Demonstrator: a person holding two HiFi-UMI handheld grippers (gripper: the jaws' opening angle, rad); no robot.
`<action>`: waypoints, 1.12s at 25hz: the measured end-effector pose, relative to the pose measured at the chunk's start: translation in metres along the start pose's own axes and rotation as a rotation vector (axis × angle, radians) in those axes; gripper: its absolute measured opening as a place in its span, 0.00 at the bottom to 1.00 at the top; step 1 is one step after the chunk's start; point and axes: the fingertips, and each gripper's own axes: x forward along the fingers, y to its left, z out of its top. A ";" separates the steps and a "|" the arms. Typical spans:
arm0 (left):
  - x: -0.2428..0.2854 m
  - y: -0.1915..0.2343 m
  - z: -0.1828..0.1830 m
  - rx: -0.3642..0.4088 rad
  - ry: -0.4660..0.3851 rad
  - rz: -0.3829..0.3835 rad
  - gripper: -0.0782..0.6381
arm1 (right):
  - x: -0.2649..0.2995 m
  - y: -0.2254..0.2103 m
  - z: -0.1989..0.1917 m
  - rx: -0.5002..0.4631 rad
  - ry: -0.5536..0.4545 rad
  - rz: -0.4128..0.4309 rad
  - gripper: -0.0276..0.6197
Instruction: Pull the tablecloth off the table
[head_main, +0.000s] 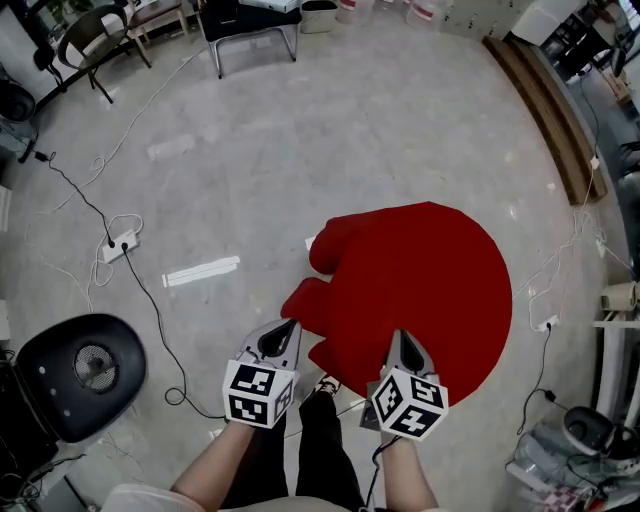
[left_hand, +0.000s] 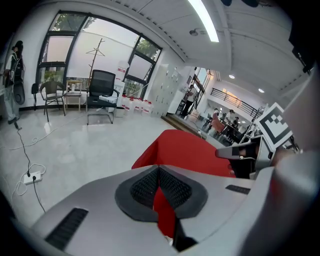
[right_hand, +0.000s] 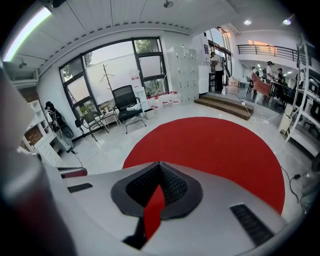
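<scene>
The left gripper (head_main: 284, 338) and right gripper (head_main: 404, 348) are each biting the near hem of the tablecloth (head_main: 420, 275), with the jaws closed tight on a thin red fold. Gripping at two spaced points is probably meant to make the pull draw the cloth evenly. The cloth is lying right of centre in the head view. It is round and plain red, smooth on its right side and bunching into rolls at its left edge.

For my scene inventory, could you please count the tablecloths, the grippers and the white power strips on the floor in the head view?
Red tablecloth: 1
Grippers: 2, left gripper and right gripper
White power strips: 2
Total: 5
</scene>
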 end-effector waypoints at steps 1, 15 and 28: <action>0.003 -0.001 -0.001 0.011 0.009 -0.005 0.13 | 0.001 0.000 0.000 0.000 0.001 -0.001 0.08; 0.026 0.001 -0.053 0.121 0.141 -0.124 0.31 | 0.007 -0.009 -0.013 0.036 0.004 -0.019 0.08; 0.070 -0.013 -0.105 0.399 0.232 -0.341 0.51 | 0.003 -0.031 -0.029 0.096 0.010 -0.044 0.08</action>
